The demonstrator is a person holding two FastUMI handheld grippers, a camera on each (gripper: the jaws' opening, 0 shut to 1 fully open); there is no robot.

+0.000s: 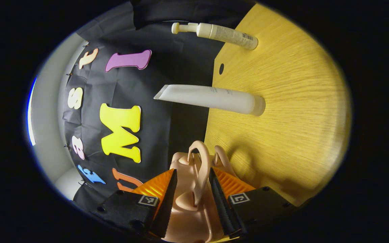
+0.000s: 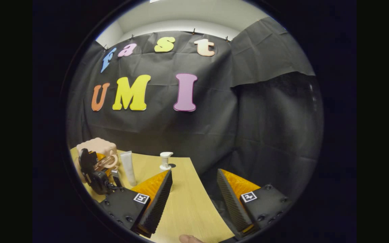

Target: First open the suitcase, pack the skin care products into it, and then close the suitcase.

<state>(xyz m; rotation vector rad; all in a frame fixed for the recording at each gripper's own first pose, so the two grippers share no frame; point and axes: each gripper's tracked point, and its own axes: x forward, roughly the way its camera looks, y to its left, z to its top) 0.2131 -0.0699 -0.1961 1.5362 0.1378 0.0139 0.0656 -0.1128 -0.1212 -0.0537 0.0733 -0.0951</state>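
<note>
- Nearest in the left gripper view, the left gripper (image 1: 192, 189) has its fingers spread around the handle (image 1: 199, 168) of the small pink suitcase (image 1: 189, 216). They flank the handle closely, but I cannot tell whether both press on it.
- In the right gripper view, the right gripper (image 2: 194, 192) hangs wide open with nothing between its fingers, over the desk (image 2: 187, 209) near its right edge. A fingertip (image 2: 188, 239) shows at the bottom.
- The suitcase (image 2: 96, 148) stands at the desk's left side, with the left gripper (image 2: 95, 173) on it.
- Farther along the desk (image 1: 282, 101) the white tube (image 1: 214, 99) stands upright just beside the suitcase. The pump bottle (image 1: 225, 33) stands beyond it, near the back edge.
- Progress, as I judge it: at the very start. The case looks shut, both products sit outside, so opening, packing and closing all remain.
- Hard to make out: the suitcase's latch or zip, its lower body cut off, and any gap along the lid.
</note>
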